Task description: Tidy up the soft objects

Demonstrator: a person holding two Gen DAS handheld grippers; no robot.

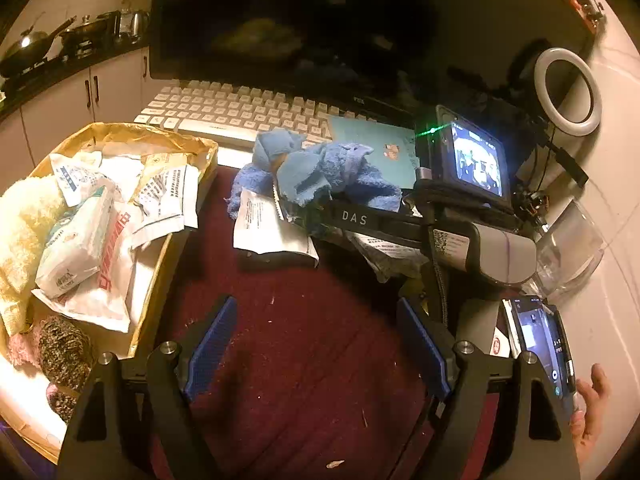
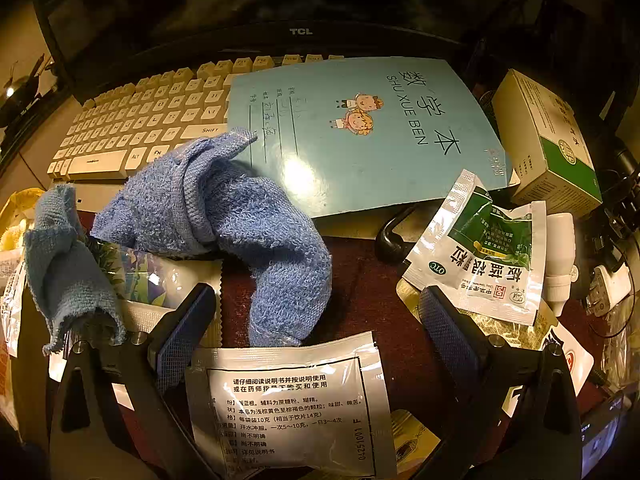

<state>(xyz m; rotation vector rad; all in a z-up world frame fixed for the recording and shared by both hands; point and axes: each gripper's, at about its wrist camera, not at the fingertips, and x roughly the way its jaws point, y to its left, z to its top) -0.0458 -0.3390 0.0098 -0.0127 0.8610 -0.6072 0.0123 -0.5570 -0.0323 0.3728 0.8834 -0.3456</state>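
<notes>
Towels, blue point(image 2: 224, 216), lie crumpled beside the keyboard point(image 2: 132, 136), awaiting the gold tray point(image 1: 160, 280), so both left gripper point(image 1: 316, 350) and right gripper point(image 2: 316, 344) hover spread and empty.

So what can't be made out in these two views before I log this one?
- Left wrist view: the far side of the blue towel is blocked by the right gripper's body.
- Left wrist view: the gold tray is cut off by the left edge, and sachets bury its floor.
- Right wrist view: the white sachet runs off the bottom edge.
- Right wrist view: the small print on the medicine box is too small to read.
</notes>
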